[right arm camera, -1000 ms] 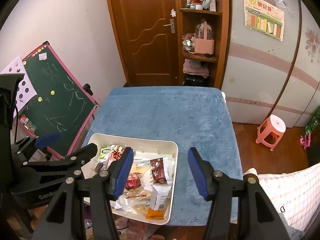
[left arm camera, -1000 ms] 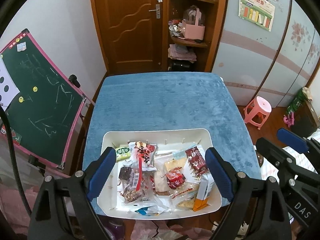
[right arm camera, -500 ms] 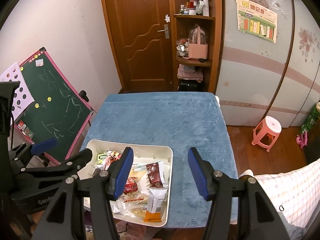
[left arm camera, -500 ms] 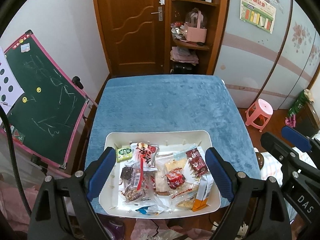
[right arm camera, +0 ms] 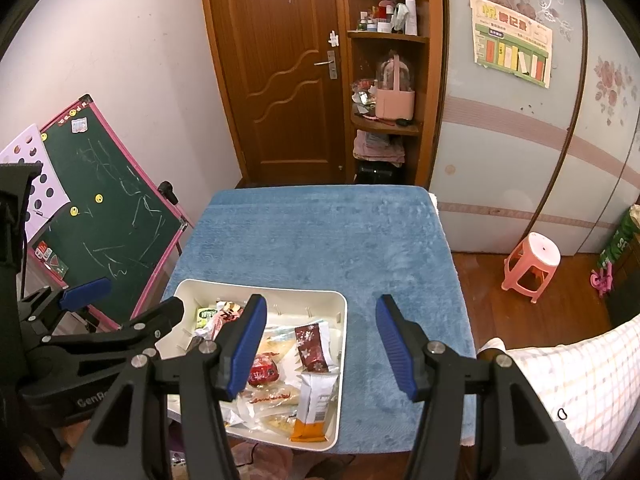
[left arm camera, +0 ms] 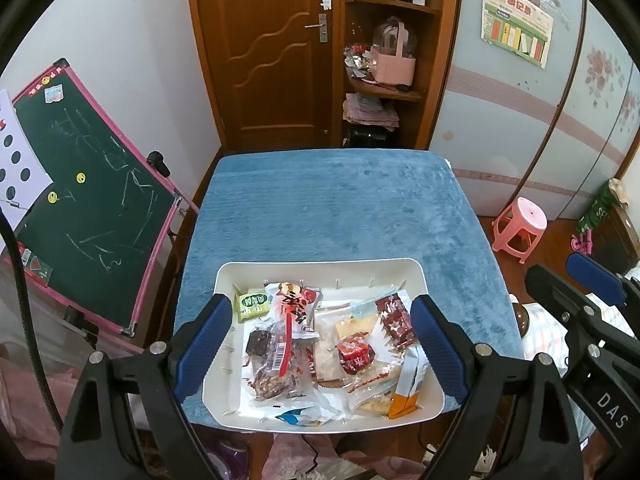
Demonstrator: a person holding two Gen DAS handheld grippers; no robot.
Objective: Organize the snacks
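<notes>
**Snacks heaped in the tray, both grippers empty above it**

From the left wrist view, our left gripper (left arm camera: 322, 344) hangs over the white tray (left arm camera: 320, 266) with its fingers wide apart and nothing between them; the tray sits at the near edge of the blue-covered table (left arm camera: 332, 208), at 6 o'clock on the cloth; inside it the snacks (left arm camera: 320, 356) lie jumbled and overlapping, a green packet (left arm camera: 252, 303) at the tray's 10 o'clock, a red-and-white packet (left arm camera: 294, 304) just beside it, a dark red packet (left arm camera: 394, 316) toward 2 o'clock, an orange-and-white pouch (left arm camera: 408, 384) leaning at 4 o'clock; our right gripper shows at 4 o'clock of this view, off the table's side.

From the right wrist view, our right gripper (right arm camera: 322, 346) is likewise spread open and empty; its left finger hangs over the tray's middle, its right finger over bare cloth at the tray's 3 o'clock.

We judge that this fits either a heap awaiting sorting or snacks already gathered into the tray; the pictures do not settle which, so we name no pick. Any grasp here would call for singling one packet out of the overlap.

For room, the cloth from 9 through 12 to 3 o'clock is open; the tray's near rim lies close to the table edge, with a chalkboard easel (right arm camera: 108, 216) near at 9 o'clock and a pink stool (right arm camera: 532, 264) on the floor at 3 o'clock.
</notes>
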